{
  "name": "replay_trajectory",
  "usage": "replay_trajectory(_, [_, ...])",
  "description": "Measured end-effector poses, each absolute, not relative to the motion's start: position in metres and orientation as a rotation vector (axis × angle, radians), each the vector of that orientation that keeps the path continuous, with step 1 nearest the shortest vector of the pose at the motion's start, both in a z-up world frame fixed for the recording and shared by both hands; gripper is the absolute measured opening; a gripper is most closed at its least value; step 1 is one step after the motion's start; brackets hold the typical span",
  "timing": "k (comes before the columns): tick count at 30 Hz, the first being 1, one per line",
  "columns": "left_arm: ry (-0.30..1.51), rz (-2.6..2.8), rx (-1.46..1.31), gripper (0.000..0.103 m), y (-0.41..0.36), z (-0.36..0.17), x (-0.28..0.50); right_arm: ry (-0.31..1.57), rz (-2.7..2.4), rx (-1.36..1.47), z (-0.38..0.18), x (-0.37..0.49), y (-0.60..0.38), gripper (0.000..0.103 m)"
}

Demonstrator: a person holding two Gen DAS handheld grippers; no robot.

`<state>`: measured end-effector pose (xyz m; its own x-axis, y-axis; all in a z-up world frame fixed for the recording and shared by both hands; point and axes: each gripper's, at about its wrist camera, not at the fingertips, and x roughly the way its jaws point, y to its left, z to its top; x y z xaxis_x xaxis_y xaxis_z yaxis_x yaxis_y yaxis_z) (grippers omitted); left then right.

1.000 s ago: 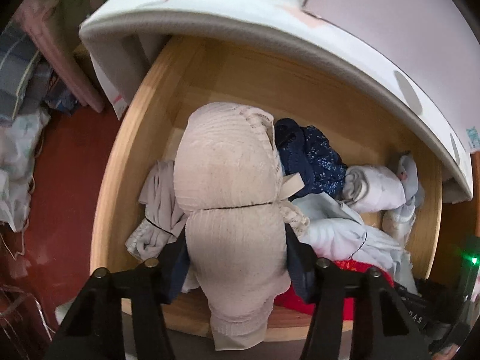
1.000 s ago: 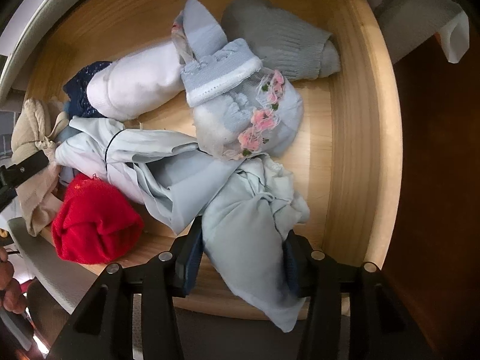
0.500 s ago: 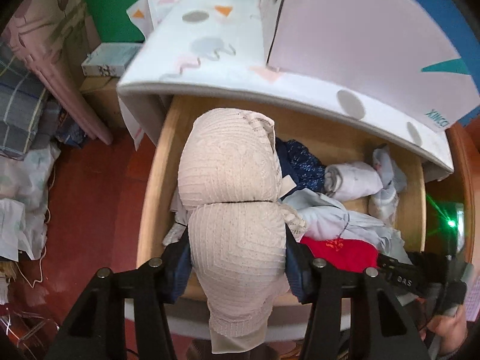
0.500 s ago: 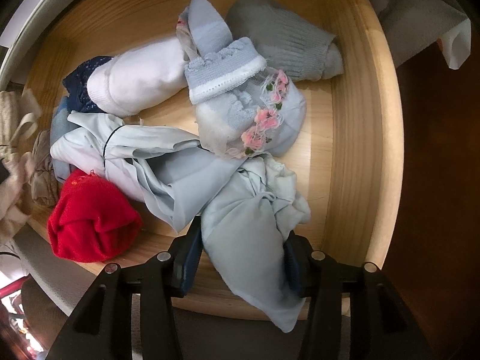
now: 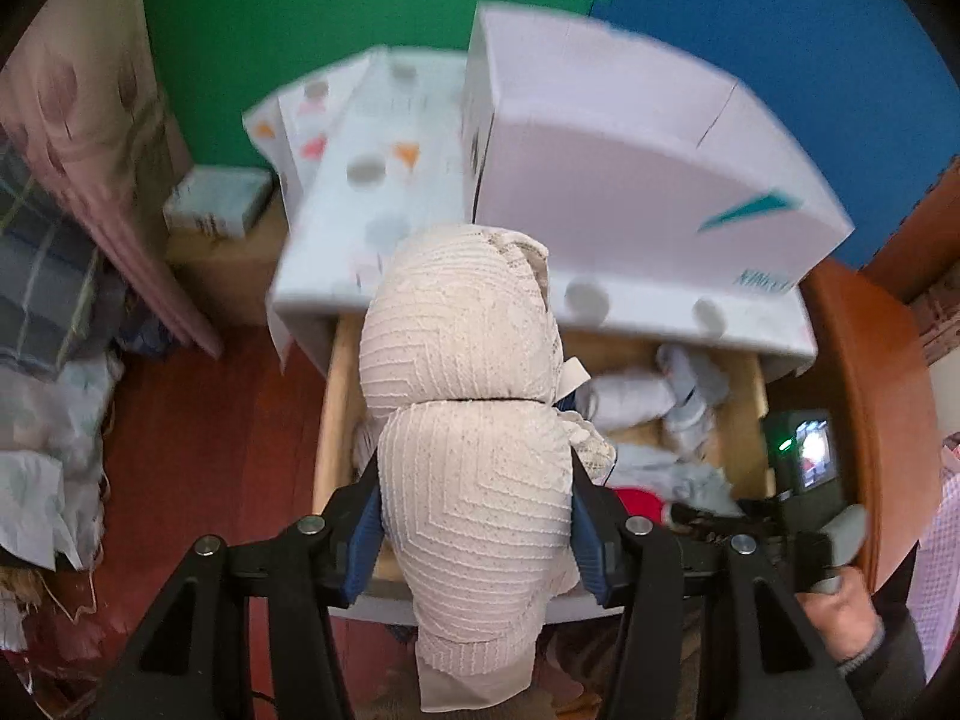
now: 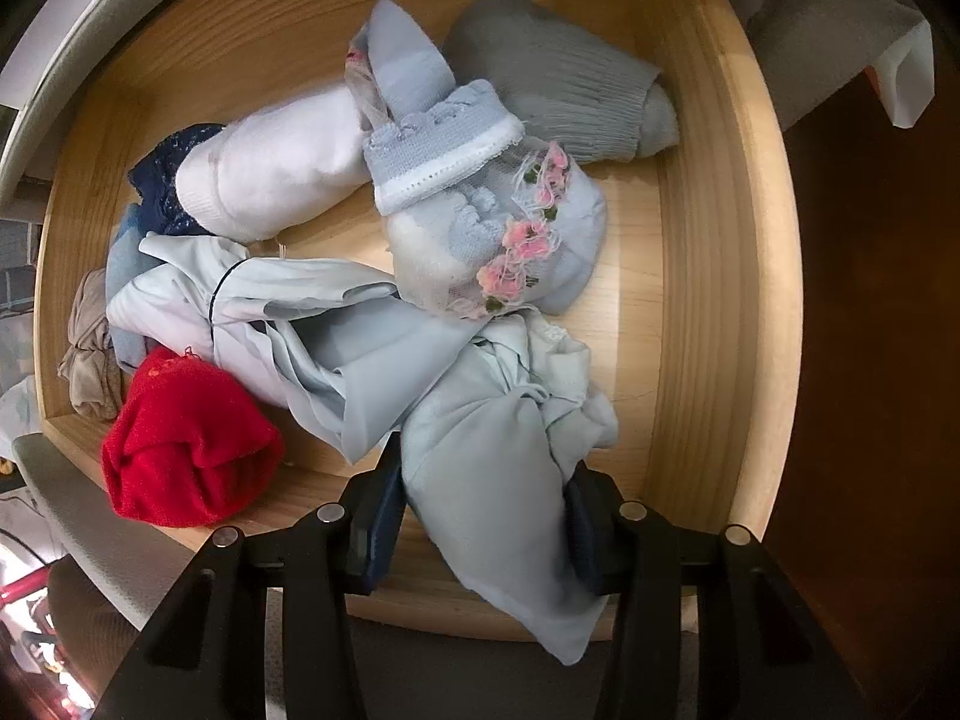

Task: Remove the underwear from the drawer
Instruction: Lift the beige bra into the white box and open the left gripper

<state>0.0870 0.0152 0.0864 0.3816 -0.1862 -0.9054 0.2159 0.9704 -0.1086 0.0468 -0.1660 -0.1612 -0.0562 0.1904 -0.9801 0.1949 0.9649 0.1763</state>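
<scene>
My left gripper is shut on a beige padded bra and holds it high above the open wooden drawer. My right gripper is shut on a pale blue garment that trails back into the drawer, low over its front edge. In the drawer lie a red knit piece, a white roll, a blue item with pink flowers, a grey piece and dark blue lace. The right gripper also shows in the left wrist view.
A white cabinet top with coloured shapes and a white box sit above the drawer. Green and blue foam wall stands behind. Piled fabric and bags lie on the red floor at left. A brown wood panel is at right.
My left gripper has risen and pulled back with the bra, so the drawer looks smaller and farther. My right gripper stays shut on the pale blue garment, almost still.
</scene>
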Motion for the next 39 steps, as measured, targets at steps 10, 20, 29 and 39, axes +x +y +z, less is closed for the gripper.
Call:
replay_trajectory(10, [0.877, -0.289, 0.043, 0.054, -0.008, 0.199, 0.121, 1.63, -0.008, 0.316, -0.157, 0.045, -0.174, 0.044])
replay_trajectory(20, [0.836, -0.319, 0.123, 0.054, -0.077, 0.209, 0.201, 1.625, -0.01, 0.314, -0.155, 0.045, -0.178, 0.044])
replay_trajectory(29, [0.991, -0.287, 0.179, 0.054, -0.109, 0.127, 0.249, 1.624, -0.011, 0.312, -0.153, 0.044, -0.178, 0.044])
replay_trajectory(39, [1.038, -0.234, 0.215, 0.054, -0.086, 0.086, 0.252, 1.628, -0.009, 0.316, -0.153, 0.046, -0.178, 0.044])
